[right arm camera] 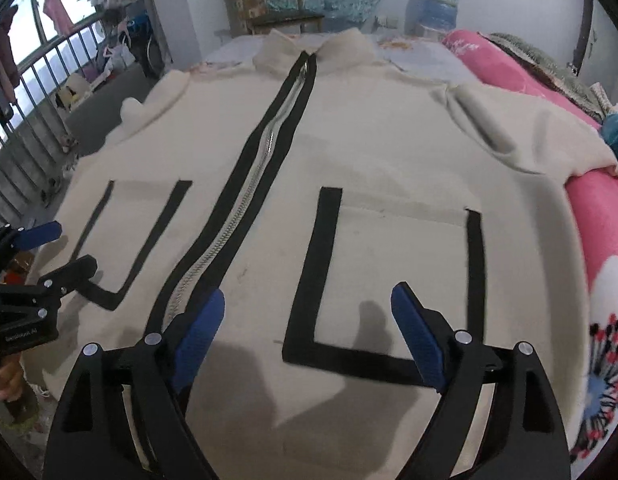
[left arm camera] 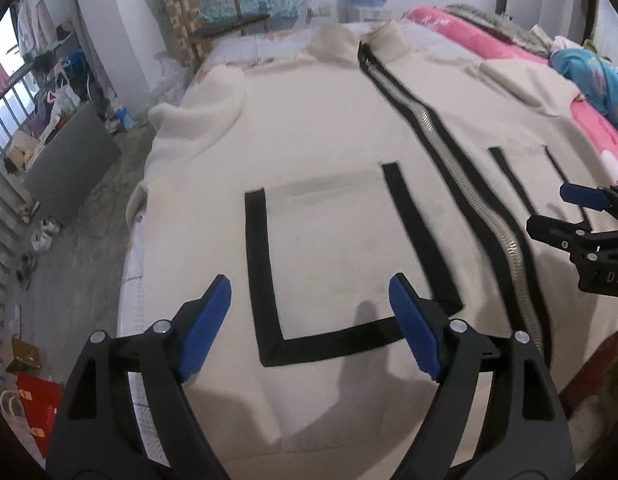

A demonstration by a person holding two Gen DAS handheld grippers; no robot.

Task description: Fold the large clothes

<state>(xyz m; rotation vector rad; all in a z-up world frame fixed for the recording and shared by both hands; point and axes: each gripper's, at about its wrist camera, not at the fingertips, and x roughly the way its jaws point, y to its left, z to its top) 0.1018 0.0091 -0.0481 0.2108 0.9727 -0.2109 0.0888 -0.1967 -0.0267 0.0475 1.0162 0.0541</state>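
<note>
Jacket (left arm camera: 329, 128) lies flat, zipped, front up on the bed (left arm camera: 233, 50). Left gripper (left arm camera: 311, 328) and right gripper (right arm camera: 305, 336) hang wide, empty, above the hem. Folding not begun; next, pinch an edge each.

The right gripper (right arm camera: 307, 336) hangs with jaws wide apart and nothing between them above the cream jacket (right arm camera: 389, 152), spread flat with its zipper (right arm camera: 245, 196) closed. A black-edged pocket (right arm camera: 393, 280) lies just ahead. The left gripper (right arm camera: 49, 248) hovers far left.
</note>
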